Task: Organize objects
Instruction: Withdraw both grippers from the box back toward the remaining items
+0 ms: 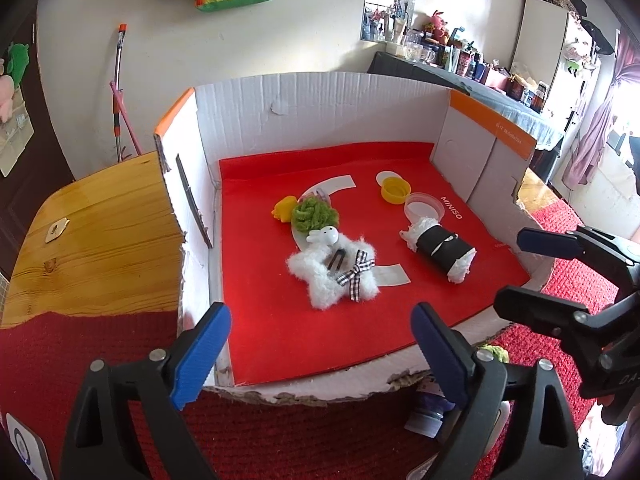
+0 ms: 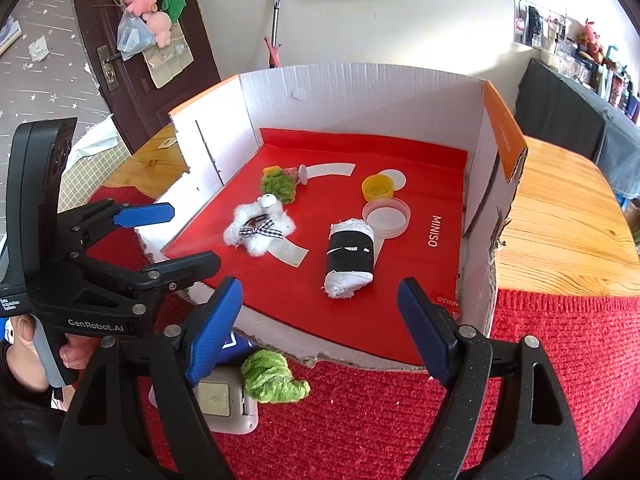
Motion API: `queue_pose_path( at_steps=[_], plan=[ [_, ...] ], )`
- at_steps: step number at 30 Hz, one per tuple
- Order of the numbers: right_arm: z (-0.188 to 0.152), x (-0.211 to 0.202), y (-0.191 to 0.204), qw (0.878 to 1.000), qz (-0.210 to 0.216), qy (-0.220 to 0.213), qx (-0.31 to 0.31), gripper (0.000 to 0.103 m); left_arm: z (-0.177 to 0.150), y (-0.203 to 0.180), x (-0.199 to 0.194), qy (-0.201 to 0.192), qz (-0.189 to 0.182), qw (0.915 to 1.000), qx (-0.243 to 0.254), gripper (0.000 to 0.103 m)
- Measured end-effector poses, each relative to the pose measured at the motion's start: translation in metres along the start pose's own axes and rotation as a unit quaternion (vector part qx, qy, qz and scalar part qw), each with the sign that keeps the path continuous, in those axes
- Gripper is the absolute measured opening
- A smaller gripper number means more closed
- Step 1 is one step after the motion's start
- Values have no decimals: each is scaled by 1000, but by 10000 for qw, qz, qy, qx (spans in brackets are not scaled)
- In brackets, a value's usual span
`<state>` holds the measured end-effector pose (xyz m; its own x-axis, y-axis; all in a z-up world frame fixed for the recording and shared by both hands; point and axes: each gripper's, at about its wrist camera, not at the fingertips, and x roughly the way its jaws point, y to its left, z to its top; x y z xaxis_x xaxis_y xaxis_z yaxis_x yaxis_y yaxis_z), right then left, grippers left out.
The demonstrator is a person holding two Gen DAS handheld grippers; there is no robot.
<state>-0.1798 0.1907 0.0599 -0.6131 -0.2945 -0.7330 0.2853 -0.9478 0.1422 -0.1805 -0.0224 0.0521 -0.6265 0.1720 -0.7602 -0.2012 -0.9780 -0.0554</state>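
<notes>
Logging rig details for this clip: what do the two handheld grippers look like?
Both are matte black plastic clamp-style frames with silver rivets. The left gripper and right gripper each carry ribbed blue finger pads. White "GenRobot.AI" lettering marks the left body.

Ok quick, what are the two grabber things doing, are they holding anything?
Left gripper: open, holding nothing.
Right gripper: open, holding nothing.

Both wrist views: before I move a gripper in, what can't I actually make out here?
- Yellow toy: mostly behind the green pompom in both views.
- Beige device: right wrist view, partly covered by the right gripper finger; identity unclear.
- Purple container: left wrist view, behind the left gripper finger.
- Orange flap print: too small.
</notes>
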Motion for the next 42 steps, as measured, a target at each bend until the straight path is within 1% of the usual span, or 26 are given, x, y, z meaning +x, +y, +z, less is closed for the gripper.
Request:
queue_pose_path(
  at_steps=[4,11,13,14,15,24,42],
  plan=[
    [-2,-10,1,9999,5,-127,24,87,-2,1,-4,-41,4,10000,-44,97],
    [-5,-22,5,9996,3,-265,24,89,-6,5,-11,-93,-1,9998,-170,103],
    [-6,-25,5,9995,7,-302,35,92,-7,4,-13,-120,12,9998,-167,103],
    [-7,-27,6,9995,9,-323,38,97,-8,3,-15,-140,43,9998,-147,103],
    [-8,-28,6,9994,9,-334,32,99,-9,2,-16,-159,68,9998,-126,103],
    [-16,-37,12,9991,42,-419,39,99,-15,-7,-29,-310,179,9993,67,103],
    [-36,-47,21,9992,-6,-389,-58,99,-36,-20,-41,-276,108,9995,96,103]
  ],
)
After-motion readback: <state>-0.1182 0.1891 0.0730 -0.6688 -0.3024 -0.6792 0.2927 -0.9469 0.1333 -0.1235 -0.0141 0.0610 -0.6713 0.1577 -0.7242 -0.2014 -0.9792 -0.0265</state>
